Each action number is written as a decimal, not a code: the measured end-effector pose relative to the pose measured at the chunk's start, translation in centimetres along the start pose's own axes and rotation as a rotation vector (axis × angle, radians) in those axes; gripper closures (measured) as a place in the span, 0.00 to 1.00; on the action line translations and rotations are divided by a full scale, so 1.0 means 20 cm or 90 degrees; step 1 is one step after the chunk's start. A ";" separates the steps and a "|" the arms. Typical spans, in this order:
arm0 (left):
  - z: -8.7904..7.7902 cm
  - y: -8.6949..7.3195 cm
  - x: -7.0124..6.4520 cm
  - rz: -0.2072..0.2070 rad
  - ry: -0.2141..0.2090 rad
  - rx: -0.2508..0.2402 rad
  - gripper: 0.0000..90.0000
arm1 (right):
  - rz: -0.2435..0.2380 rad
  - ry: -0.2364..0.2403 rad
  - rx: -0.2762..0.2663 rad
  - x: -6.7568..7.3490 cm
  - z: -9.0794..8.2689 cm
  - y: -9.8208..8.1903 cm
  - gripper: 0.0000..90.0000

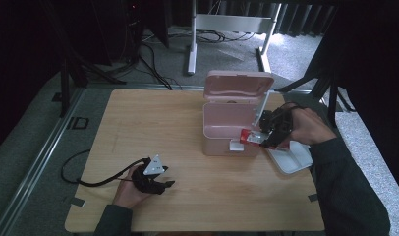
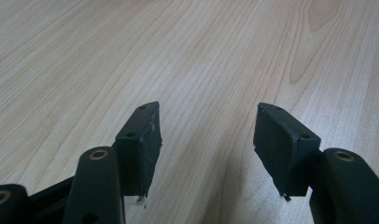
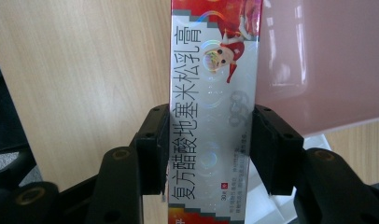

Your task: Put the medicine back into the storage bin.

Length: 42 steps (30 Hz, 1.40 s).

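Black fingers (image 3: pixel 208 149) masking silver carton (image 3: pixel 213 79) sides

High view: it is looking from up high, forward and down, seeing the whole desk (image 1: pixel 153 128) and the floor behind it from far off.
Left gripper view: it is riding on the left tongs (image 2: pixel 208 149), looking along them, very near the bare desk wood.
Right gripper view: it is riding on the right tongs (image 3: pixel 208 149), looking very close at a red and silver box (image 3: pixel 213 107) and a pink case (image 3: pixel 318 60).
Shared: the high view is also showing the left tongs (image 1: pixel 165 184), the right tongs (image 1: pixel 264 140), the red and silver box (image 1: pixel 250 137) and the pink case (image 1: pixel 232 125).
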<state>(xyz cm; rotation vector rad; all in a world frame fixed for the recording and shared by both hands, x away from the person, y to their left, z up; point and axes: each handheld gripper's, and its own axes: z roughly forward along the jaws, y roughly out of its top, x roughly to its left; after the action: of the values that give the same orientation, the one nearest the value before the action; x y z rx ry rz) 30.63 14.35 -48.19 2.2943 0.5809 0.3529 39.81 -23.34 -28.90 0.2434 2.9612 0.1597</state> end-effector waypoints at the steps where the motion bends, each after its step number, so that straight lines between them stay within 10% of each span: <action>1: 0.00 0.00 0.00 0.000 0.000 0.000 0.46 | -0.001 0.001 -0.003 -0.01 0.00 0.01 0.57; 28: 0.00 0.00 0.00 0.000 -0.002 -0.002 0.46 | -0.128 -0.002 -0.056 -0.20 0.18 0.17 0.57; 42: 0.00 0.00 0.00 0.000 0.000 -0.002 0.46 | -0.123 0.023 -0.062 -0.25 0.25 0.17 0.57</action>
<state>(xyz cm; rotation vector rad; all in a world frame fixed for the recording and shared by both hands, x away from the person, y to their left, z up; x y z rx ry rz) 30.65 14.32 -48.21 2.2907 0.5803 0.3526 46.01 -20.29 -32.70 -0.0582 2.9799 0.2845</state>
